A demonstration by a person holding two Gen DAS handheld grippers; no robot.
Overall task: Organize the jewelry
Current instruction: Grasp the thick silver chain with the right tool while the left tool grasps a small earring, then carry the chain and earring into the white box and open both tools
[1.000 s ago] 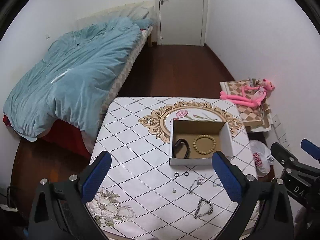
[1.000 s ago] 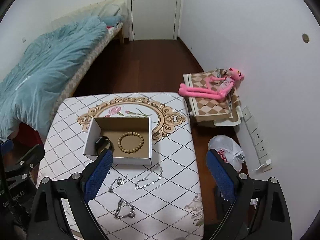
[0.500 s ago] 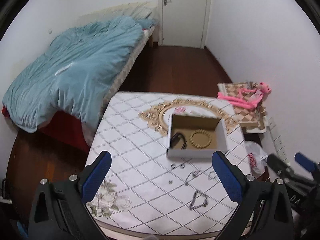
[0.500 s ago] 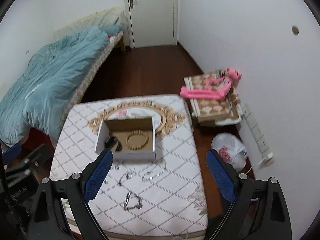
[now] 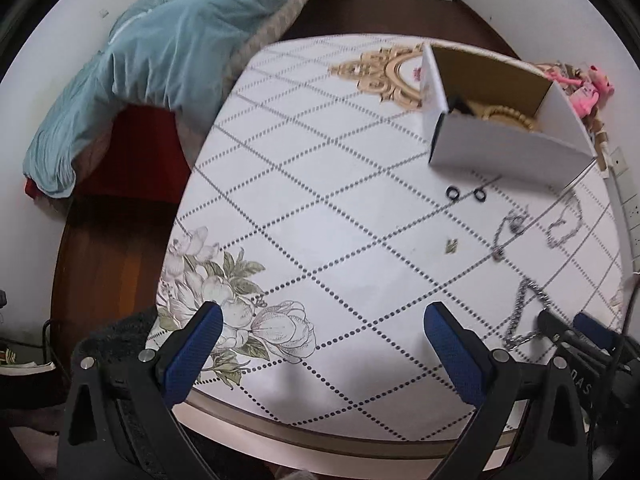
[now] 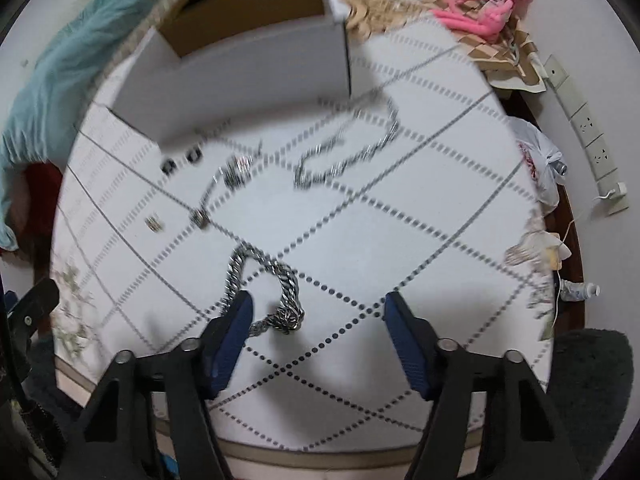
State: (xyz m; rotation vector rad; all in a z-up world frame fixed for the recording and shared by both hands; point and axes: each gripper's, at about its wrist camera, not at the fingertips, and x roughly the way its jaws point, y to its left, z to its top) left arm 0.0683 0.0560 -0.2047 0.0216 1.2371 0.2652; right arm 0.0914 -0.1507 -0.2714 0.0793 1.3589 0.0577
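Observation:
A white cardboard box (image 5: 508,146) stands on the patterned table (image 5: 320,240) with a beaded bracelet (image 5: 506,114) and a dark item inside. Two black rings (image 5: 466,194), a small stud (image 5: 452,245) and thin chains (image 5: 516,228) lie in front of it. A thick silver chain (image 6: 276,292) lies by my right gripper (image 6: 318,312), which is open just above the table, its left finger beside the chain. My left gripper (image 5: 322,320) is open and empty over the table's front. The box (image 6: 248,76) and a thin necklace (image 6: 348,152) show blurred in the right wrist view.
A bed with a blue quilt (image 5: 160,52) is to the left. A pink toy (image 6: 480,0) on a checked box, a plastic bag (image 6: 536,164) and a wall power strip (image 6: 592,136) are to the right. Dark wood floor surrounds the table.
Both grippers have dropped from high above to just over the table and moved closer. The right gripper now sits next to the thick chain. Both stay open.

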